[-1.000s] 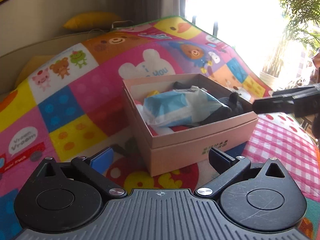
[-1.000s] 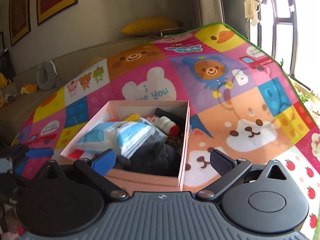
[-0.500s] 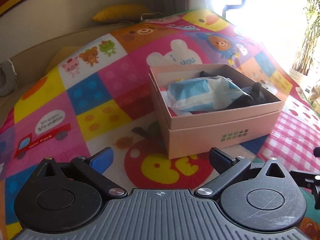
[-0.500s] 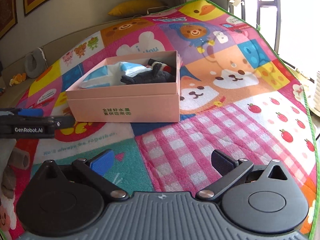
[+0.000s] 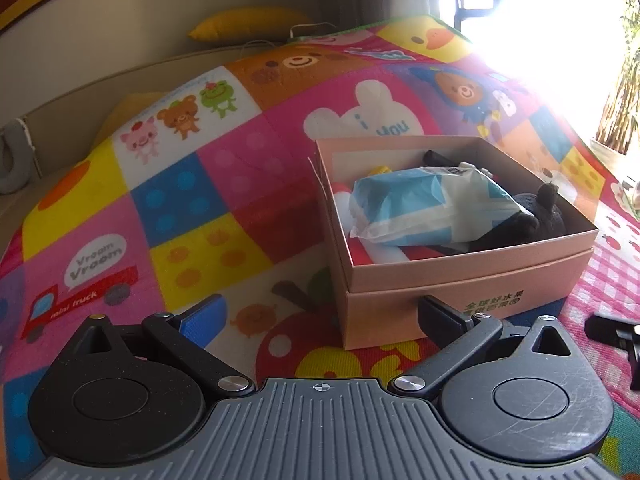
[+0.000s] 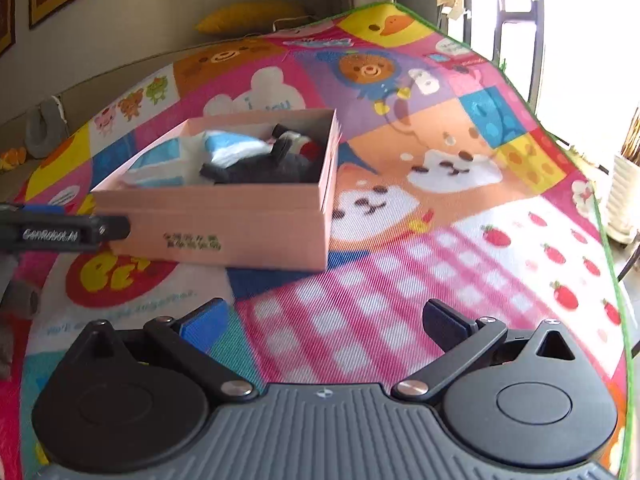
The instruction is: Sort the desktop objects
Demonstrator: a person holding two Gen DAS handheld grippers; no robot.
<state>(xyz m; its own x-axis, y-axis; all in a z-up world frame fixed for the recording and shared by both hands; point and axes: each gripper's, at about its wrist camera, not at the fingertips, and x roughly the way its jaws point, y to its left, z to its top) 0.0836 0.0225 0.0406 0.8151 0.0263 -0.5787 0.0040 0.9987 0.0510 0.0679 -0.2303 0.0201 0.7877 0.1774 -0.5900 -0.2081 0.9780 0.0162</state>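
An open pink cardboard box [image 5: 472, 300] stands on a colourful cartoon play mat [image 5: 180, 208]. It holds a blue and white plastic pack [image 5: 424, 208], a dark plush toy [image 5: 536, 220] and other small items. The box also shows in the right wrist view [image 6: 224, 224]. My left gripper [image 5: 322, 316] is open and empty, just in front of the box's near left corner. My right gripper [image 6: 324, 324] is open and empty, above the pink checked patch to the box's right. The left gripper's finger [image 6: 60, 232] shows at the left edge of the right wrist view.
The mat [image 6: 460, 184] lies on a raised surface and ends at a green edge [image 6: 604, 240] on the right. A yellow cushion [image 5: 248, 24] lies behind it. A potted plant [image 5: 620, 92] and bright window are at the right.
Both grippers have drawn back and down from above the box, so it is seen more from the side. Over the last half second the left gripper has edged closer to the box. Both stay open.
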